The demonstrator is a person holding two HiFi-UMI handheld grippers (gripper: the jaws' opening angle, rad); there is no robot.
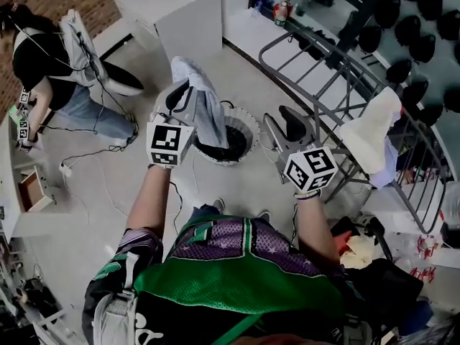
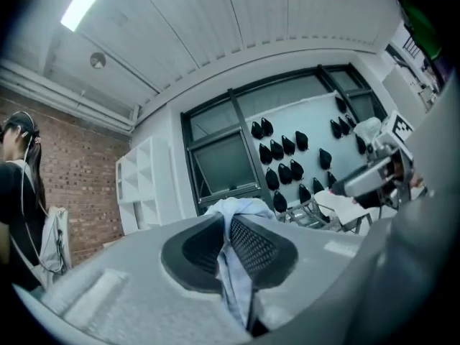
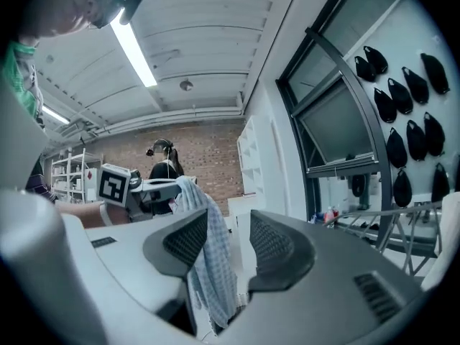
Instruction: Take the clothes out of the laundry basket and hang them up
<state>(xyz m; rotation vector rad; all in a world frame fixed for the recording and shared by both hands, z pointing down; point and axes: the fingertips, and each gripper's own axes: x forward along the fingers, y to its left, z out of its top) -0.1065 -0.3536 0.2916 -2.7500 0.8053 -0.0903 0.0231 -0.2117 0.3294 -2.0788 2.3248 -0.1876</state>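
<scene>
My left gripper (image 1: 180, 92) is shut on a pale blue checked garment (image 1: 205, 110), which hangs from its jaws above the white laundry basket (image 1: 249, 123). Dark clothes (image 1: 230, 149) lie inside the basket. In the left gripper view the cloth (image 2: 233, 272) is pinched between the black pads (image 2: 255, 246). My right gripper (image 1: 282, 126) stands open to the right of the basket, with nothing between its jaws. In the right gripper view the garment (image 3: 208, 264) shows beyond the open jaws, dangling from the left gripper (image 3: 144, 191).
A metal drying rack (image 1: 323, 70) stands at the right with a white garment (image 1: 370, 139) draped on it. Another person (image 1: 43, 70) is at the far left. A white shelf unit (image 1: 180, 13) stands behind the basket. Clutter lies at the lower right (image 1: 366, 250).
</scene>
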